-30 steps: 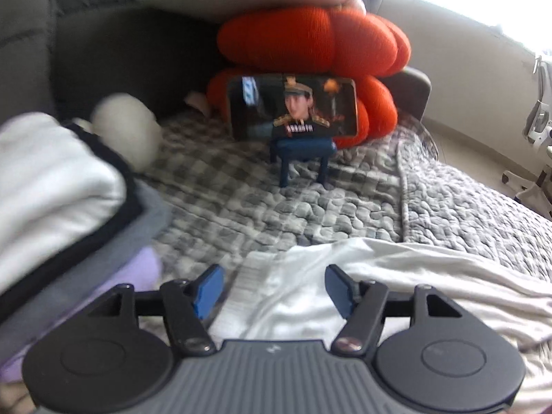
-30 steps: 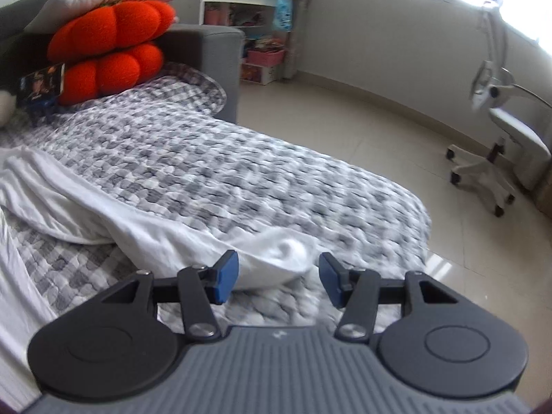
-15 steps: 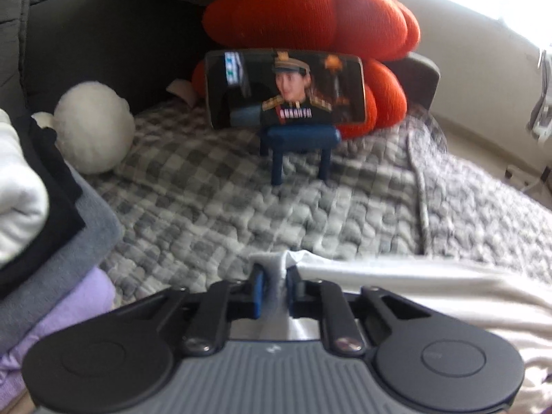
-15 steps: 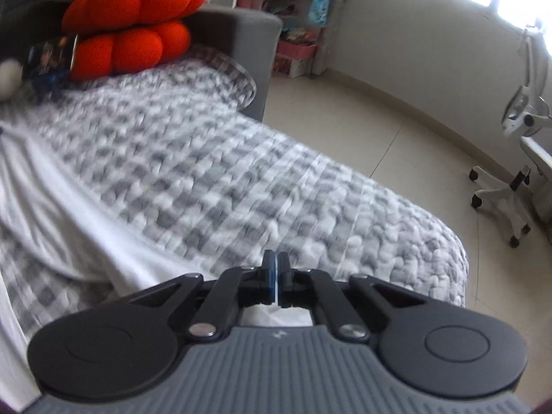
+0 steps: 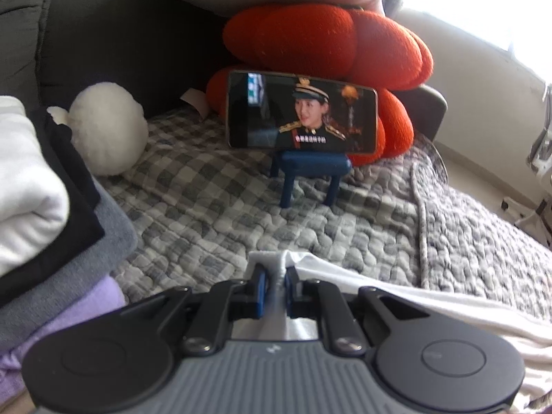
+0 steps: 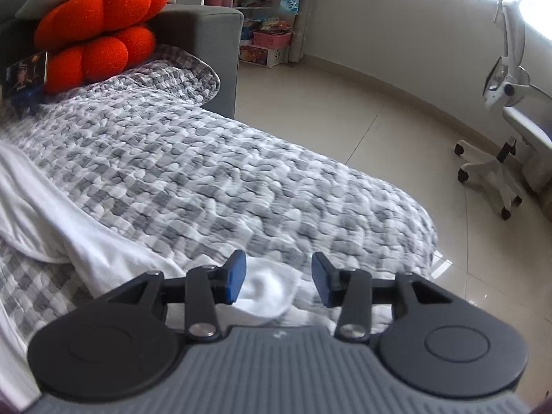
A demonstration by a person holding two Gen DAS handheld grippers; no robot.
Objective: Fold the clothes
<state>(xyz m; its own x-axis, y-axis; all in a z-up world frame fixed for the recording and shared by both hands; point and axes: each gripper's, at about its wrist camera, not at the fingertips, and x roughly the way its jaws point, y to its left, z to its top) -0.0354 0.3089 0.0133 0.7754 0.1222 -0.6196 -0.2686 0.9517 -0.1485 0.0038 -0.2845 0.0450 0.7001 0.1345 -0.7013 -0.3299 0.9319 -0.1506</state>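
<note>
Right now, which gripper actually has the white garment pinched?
The left gripper: it is shut on a bunched edge of the white garment. The right gripper is open, the cloth lying loose between its pads.

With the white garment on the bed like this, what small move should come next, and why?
Probably shut the right tool on the white garment. Its jaws stand open around the garment's bunched end, which lies loose on the checked quilt, while the left tool is already shut on a corner of the same garment. Both ends need to be held before folding.
</note>
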